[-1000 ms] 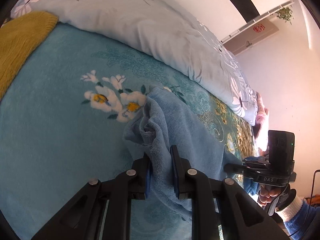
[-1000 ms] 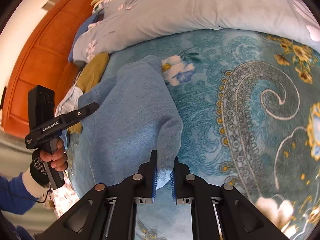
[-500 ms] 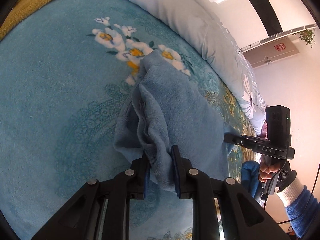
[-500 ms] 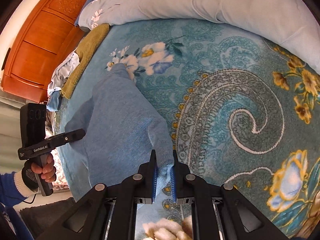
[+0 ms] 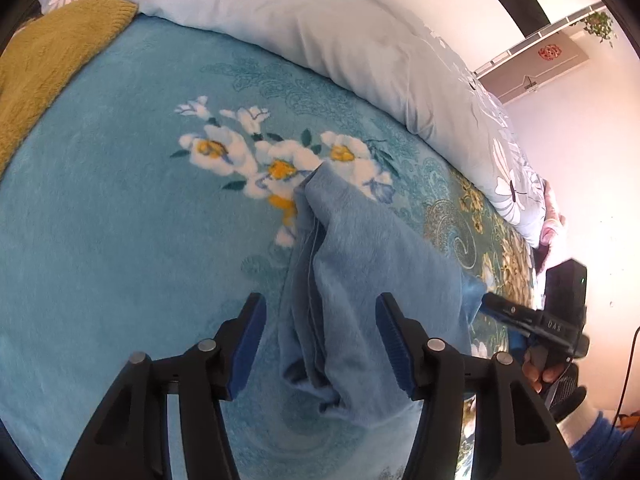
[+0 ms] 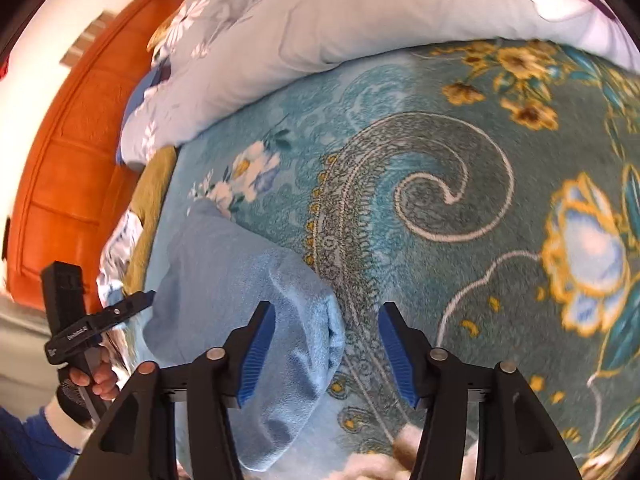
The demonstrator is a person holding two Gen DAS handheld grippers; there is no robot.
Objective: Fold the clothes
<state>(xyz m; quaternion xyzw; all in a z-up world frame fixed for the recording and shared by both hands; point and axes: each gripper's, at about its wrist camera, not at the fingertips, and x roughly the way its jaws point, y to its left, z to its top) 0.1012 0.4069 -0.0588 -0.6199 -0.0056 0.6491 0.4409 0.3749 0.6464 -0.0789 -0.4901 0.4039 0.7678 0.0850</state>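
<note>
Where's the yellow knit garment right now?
In the left wrist view the yellow knit garment lies at the upper left, on the teal blanket, beside the pale floral duvet.

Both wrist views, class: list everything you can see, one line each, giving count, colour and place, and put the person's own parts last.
blue garment: one, light blue, lying folded on the blanket, between both pairs of jaws.
blanket: one, teal with white and yellow flowers, covering the bed.
duvet: one, pale blue floral, bunched along the blanket's far edge.
knitted garment: one, mustard yellow, at the blanket's corner.
headboard: one, orange-brown wood, behind the duvet.
left gripper: black with blue pads, jaws opening, pads clear of the cloth.
right gripper: same colours, jaws opening, cloth edge between them.
hands: two, each on a gripper handle, blue sleeves.
</note>
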